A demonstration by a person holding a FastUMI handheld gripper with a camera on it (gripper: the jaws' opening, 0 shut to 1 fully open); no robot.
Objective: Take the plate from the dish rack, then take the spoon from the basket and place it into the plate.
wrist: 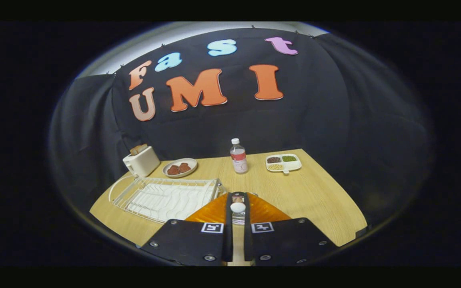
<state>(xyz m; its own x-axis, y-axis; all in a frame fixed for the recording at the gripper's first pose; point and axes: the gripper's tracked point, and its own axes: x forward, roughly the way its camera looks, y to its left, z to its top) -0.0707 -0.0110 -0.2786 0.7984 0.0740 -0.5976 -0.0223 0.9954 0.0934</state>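
Observation:
An orange plate lies flat on the wooden table, right under and just ahead of my fingers. My gripper hovers over it, its fingers nearly together and shut on the spoon. A small white rounded part of the spoon shows in the narrow gap between the fingers. The rest of the spoon is hidden by them. To the left of the plate the white wire dish rack stands with nothing in it.
Along the back of the table stand a white toaster with bread in it, a small plate of brown food, a water bottle and a divided tray of beans. Bare wood lies right of the orange plate.

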